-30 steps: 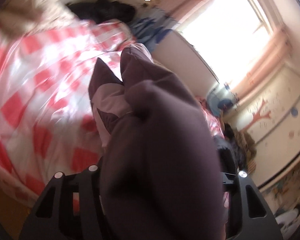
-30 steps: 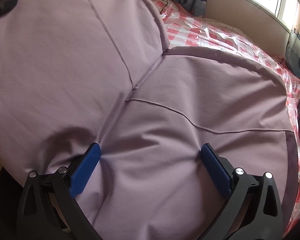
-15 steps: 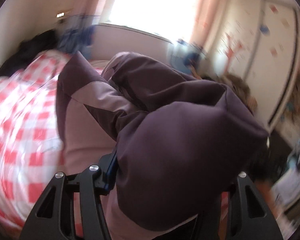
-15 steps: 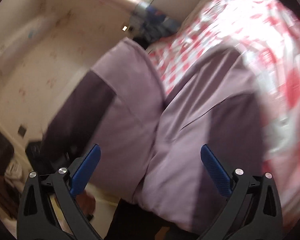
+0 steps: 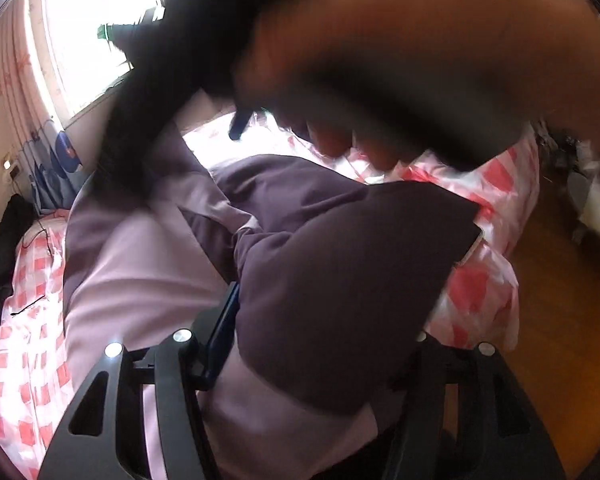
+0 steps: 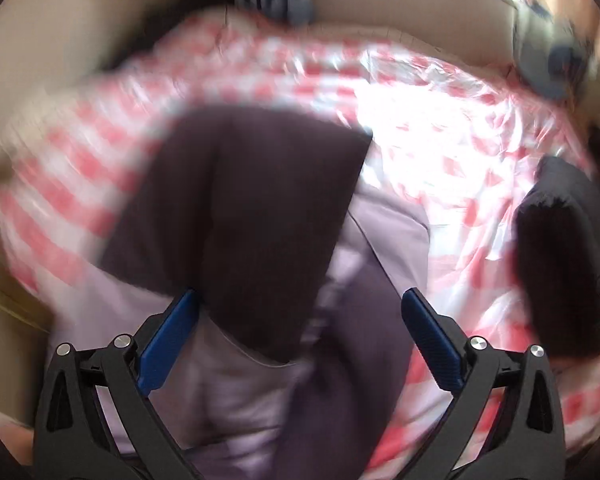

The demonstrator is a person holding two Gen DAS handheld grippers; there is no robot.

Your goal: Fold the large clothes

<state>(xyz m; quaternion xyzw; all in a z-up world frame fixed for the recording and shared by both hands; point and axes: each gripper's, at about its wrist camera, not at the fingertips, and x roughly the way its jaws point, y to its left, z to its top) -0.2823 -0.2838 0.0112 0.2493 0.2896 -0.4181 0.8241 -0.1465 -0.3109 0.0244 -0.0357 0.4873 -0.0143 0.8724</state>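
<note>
The garment [image 5: 140,280] is lilac with dark purple panels and lies bunched on the red-and-white checked bed [image 5: 32,360]. A thick dark purple fold [image 5: 340,288] fills my left gripper [image 5: 324,316]; its blue left pad [image 5: 224,320] presses the cloth, the other finger is hidden, and the jaws are opening slightly. In the left wrist view my right gripper [image 5: 160,80] and the hand [image 5: 380,60] holding it pass blurred across the top. My right gripper [image 6: 300,336] stands open above the garment [image 6: 240,220], cloth lying beneath and between its fingers.
A black bundle [image 6: 564,260] lies on the bed to the right. Dark clothing [image 5: 4,248] sits at the bed's far left near blue patterned fabric [image 5: 56,160]. A bright window [image 5: 92,20] is behind. Wooden floor [image 5: 560,320] runs along the bed's right edge.
My left gripper rolled and swung across with the purple fold still in it. My right gripper lifted off the flat lilac cloth and crossed over; the garment now lies bunched under it.
</note>
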